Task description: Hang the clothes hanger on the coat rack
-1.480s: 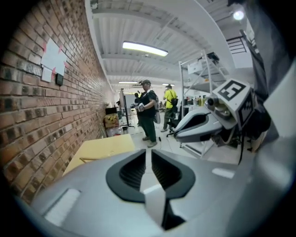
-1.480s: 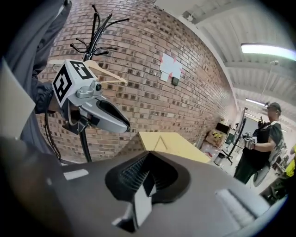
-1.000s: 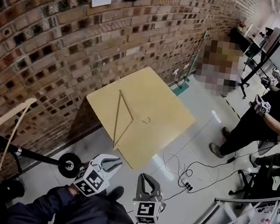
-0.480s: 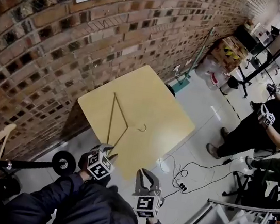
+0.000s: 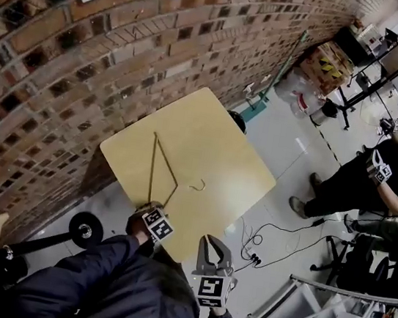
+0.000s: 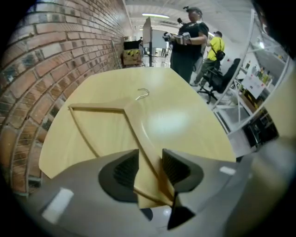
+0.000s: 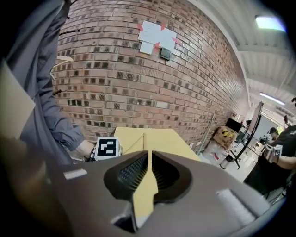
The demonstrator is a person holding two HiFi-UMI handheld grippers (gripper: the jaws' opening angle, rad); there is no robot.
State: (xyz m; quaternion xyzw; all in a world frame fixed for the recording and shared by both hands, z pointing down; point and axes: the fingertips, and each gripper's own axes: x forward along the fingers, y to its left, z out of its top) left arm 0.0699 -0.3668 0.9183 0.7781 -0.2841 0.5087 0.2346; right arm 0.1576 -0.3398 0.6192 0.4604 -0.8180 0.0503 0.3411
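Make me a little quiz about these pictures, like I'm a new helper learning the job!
1. True or false: the table is blue.
2. Which gripper has the table's hanger between its jaws?
3. Fill in: the wall is made of ____.

Key: 1 false, it is yellow. 2 the left gripper, its jaws opening with the hanger between them. 3 brick.

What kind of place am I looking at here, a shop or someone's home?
Most likely a lab or workshop rather than a home. The signs are the bare brick wall, loose cables trailing over the smooth floor, an office chair, and another person busy nearby.
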